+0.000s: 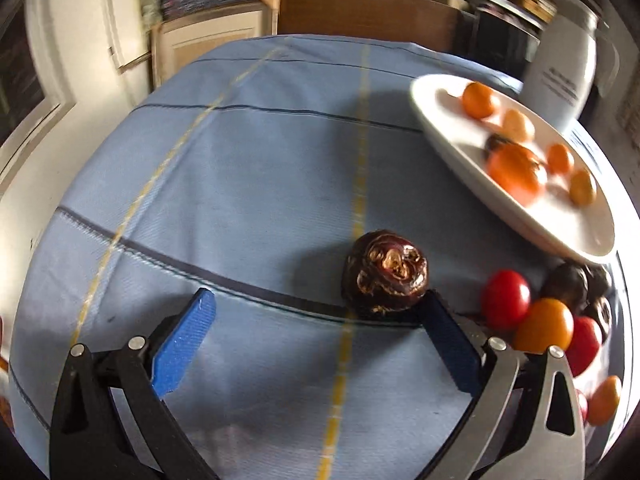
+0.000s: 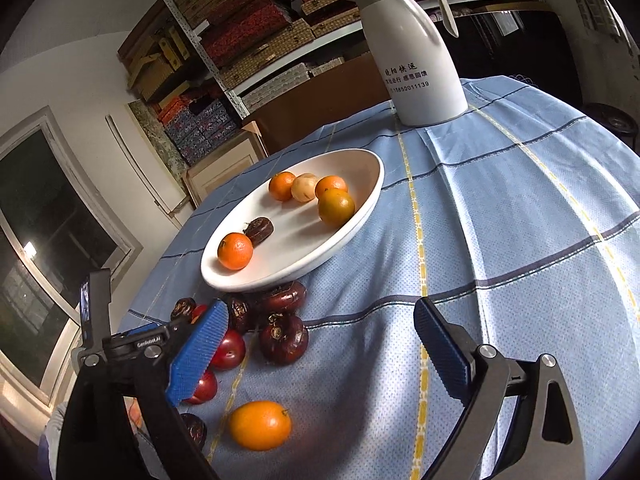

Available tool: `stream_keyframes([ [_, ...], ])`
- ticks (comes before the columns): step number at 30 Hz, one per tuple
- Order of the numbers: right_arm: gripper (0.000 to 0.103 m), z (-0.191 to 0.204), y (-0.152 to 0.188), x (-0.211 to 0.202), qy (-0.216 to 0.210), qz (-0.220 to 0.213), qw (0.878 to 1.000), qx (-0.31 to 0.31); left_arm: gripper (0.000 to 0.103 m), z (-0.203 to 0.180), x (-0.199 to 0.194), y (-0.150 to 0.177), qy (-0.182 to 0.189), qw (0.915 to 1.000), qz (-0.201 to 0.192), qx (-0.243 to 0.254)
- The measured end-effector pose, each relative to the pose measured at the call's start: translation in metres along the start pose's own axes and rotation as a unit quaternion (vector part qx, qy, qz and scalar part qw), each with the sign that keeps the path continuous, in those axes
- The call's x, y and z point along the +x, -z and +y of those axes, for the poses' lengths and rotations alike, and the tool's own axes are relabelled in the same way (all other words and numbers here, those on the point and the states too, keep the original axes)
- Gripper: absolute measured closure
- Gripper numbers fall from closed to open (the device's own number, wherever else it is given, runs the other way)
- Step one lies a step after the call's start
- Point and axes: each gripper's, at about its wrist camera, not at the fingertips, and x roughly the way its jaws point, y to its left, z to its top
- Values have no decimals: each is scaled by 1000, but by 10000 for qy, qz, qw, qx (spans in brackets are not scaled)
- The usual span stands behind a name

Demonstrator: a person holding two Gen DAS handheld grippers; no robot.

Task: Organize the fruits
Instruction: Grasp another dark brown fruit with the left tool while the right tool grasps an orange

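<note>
- Left gripper (image 1: 316, 320), with blue ribbed pads on black and silver arms, points down at the table with its jaws spread wide, gripping nothing.
- One dark brown, glossy water chestnut (image 1: 386, 274) lies on the cloth between the jaws, right against the tip of the right-hand pad and well apart from the left-hand pad.
- Right gripper (image 2: 320, 340), of the same build, has its jaws widely parted, with only bare cloth between the pads.
- Both grippers are over a light blue checked tablecloth (image 2: 520, 240) with dark and yellow stripes.
- On the cloth stands a shallow white oval plate (image 2: 352, 168), seen blurred at the right edge of the left wrist view.
- Inside the plate lie four small orange citrus fruits (image 2: 235, 251), one pale tan round fruit (image 2: 304, 187) and one dark brown chestnut (image 2: 259, 230).
- Just in front of the plate, touching its near rim, sits a loose cluster of dark brown water chestnuts (image 2: 283, 338) and red cherry tomatoes (image 2: 228, 354), partly hidden by the right gripper's left pad.
- Nearer the camera, one orange oval kumquat (image 2: 260, 425) lies alone on the cloth.
- Behind the plate, a tall white insulated jug with a curved handle (image 2: 420, 64) stands near the far table edge.
- Shelves of stacked patterned boxes (image 2: 248, 28) fill the background.
</note>
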Motion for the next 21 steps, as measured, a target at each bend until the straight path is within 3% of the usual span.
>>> stream_keyframes([
  [6,8,21,14,-9,-531,420,9961,-557,4,-2,0,-1,-50,10000,5,46],
  [10,9,38,33,-11,-463,894,9893,-1056,4,-2,0,-1,-48,10000,4,44],
  [13,11,47,39,-12,-382,977,9857,-1317,4,-2,0,-1,-47,10000,4,43],
  [16,26,59,44,-4,-117,1164,9796,-1637,4,-2,1,-1,-48,10000,3,43],
  [18,43,63,45,4,-47,1314,9762,-1727,4,-2,1,-1,-49,10000,3,44],
  [21,50,64,48,15,-91,1566,9732,-1684,4,-2,1,-1,-51,10000,3,45],
])
